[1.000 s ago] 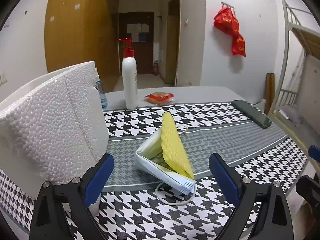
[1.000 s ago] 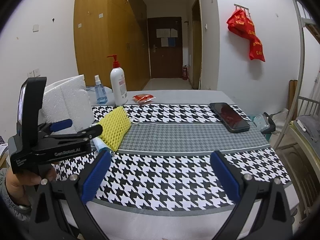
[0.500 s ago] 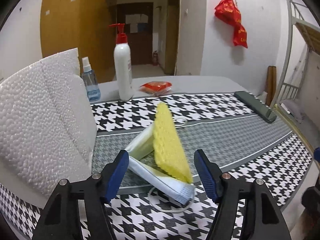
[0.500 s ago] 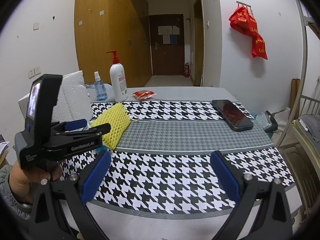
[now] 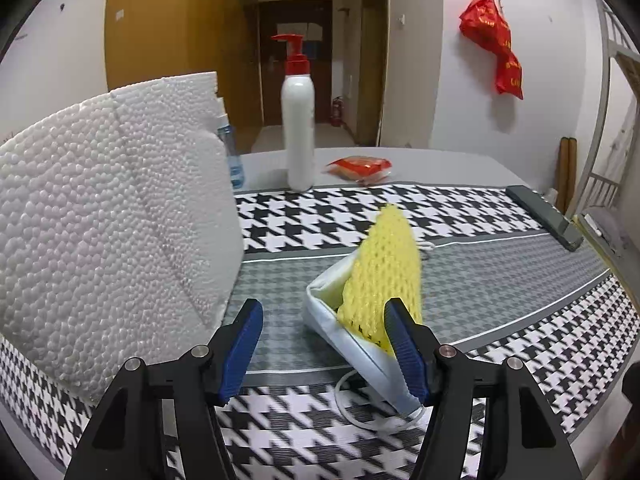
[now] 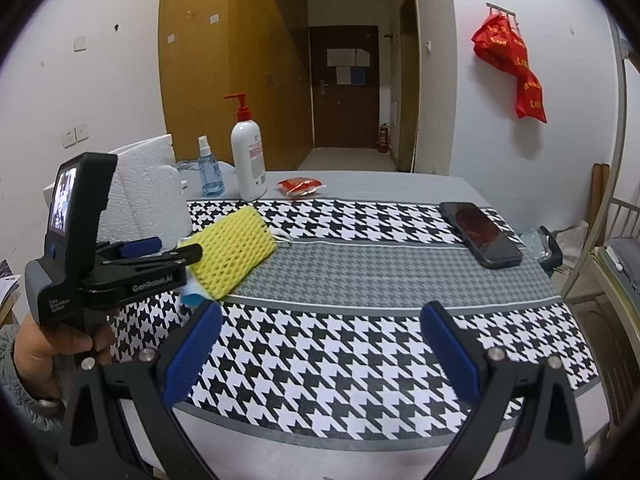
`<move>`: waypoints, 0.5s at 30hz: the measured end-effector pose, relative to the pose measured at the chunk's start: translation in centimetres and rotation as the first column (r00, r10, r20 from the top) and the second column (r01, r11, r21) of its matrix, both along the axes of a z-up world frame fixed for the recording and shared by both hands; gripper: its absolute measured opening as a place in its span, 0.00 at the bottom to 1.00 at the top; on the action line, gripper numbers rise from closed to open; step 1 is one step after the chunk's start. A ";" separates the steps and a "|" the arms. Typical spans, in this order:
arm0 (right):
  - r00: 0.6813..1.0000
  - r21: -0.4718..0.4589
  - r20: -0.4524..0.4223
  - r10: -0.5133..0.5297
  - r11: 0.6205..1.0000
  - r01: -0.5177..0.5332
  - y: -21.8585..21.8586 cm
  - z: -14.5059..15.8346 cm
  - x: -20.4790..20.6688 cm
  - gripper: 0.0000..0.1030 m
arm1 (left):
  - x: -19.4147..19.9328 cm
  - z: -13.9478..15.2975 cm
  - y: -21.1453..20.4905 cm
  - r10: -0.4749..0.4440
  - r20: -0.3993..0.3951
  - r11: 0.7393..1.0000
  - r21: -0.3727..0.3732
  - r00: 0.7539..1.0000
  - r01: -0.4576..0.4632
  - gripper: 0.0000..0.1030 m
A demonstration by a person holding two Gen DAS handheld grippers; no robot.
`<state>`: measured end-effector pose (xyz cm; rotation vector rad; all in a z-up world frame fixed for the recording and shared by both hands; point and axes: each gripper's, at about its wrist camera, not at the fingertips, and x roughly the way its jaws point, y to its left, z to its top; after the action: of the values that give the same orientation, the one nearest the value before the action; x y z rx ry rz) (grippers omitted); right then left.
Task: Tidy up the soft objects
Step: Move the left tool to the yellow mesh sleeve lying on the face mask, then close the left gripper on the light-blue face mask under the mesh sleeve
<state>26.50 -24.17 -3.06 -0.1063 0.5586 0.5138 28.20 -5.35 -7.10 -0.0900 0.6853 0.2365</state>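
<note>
Foam block (image 5: 112, 216): white, standing just left of the left fingers.
Left gripper (image 5: 324, 344): jaws parted, gripping nothing; right fingertip (image 5: 404, 340) at the near edge of the mesh.
Right gripper (image 6: 320, 356): spread wide, empty, over the houndstooth cloth (image 6: 360, 344).
Face mask (image 5: 352, 344): between the left fingers, folded, on the cloth.
Yellow foam mesh (image 5: 384, 276): tilted, leaning on the mask, ahead of the right fingertip.

At the table's (image 6: 360, 188) left edge stands the foam block (image 6: 148, 196). Just beside it, toward the middle, the net (image 6: 232, 252) lies on the mask (image 5: 352, 344). Two bottles (image 6: 249, 160) and a packet (image 6: 300, 186) are along the far edge; the phone (image 6: 480, 234) lies near the right edge.
</note>
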 end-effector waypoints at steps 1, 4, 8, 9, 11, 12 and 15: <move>1.000 0.000 -0.001 0.002 1.000 -0.002 0.0 0.0 0.0 0.98 | -0.1 0.0 0.2 0.002 -0.004 1.000 -0.004 1.000 -0.002 0.62; 1.000 -0.001 -0.003 0.015 1.000 -0.015 0.5 -0.1 0.0 0.98 | -0.9 0.5 0.6 -0.031 0.007 0.999 -0.045 1.000 0.031 0.62; 1.000 -0.015 -0.003 0.030 0.999 -0.030 1.2 -0.1 0.1 0.98 | -1.8 1.2 1.0 -0.068 0.038 0.996 -0.056 0.997 0.070 0.63; 0.999 -0.018 -0.003 0.034 0.999 -0.034 1.4 0.0 0.2 0.98 | -1.7 1.3 0.9 -0.082 0.038 0.995 -0.053 0.996 0.084 0.62; 0.999 -0.018 -0.004 0.037 0.999 -0.037 1.7 0.1 0.4 0.98 | -1.3 1.4 1.1 -0.106 0.030 0.992 -0.064 0.994 0.108 0.63; 0.999 -0.014 -0.007 0.039 0.999 -0.039 1.8 0.2 0.6 0.98 | -1.1 1.4 1.2 -0.109 0.026 0.992 -0.060 0.994 0.110 0.62; 0.999 -0.006 -0.016 0.040 0.999 -0.040 2.1 0.3 1.0 0.98 | -0.2 1.1 1.0 -0.112 0.012 0.993 -0.031 0.994 0.112 0.62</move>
<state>27.49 -22.10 -2.73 -0.1197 0.5746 0.5519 27.98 -4.32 -5.99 -0.0829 0.6818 0.1173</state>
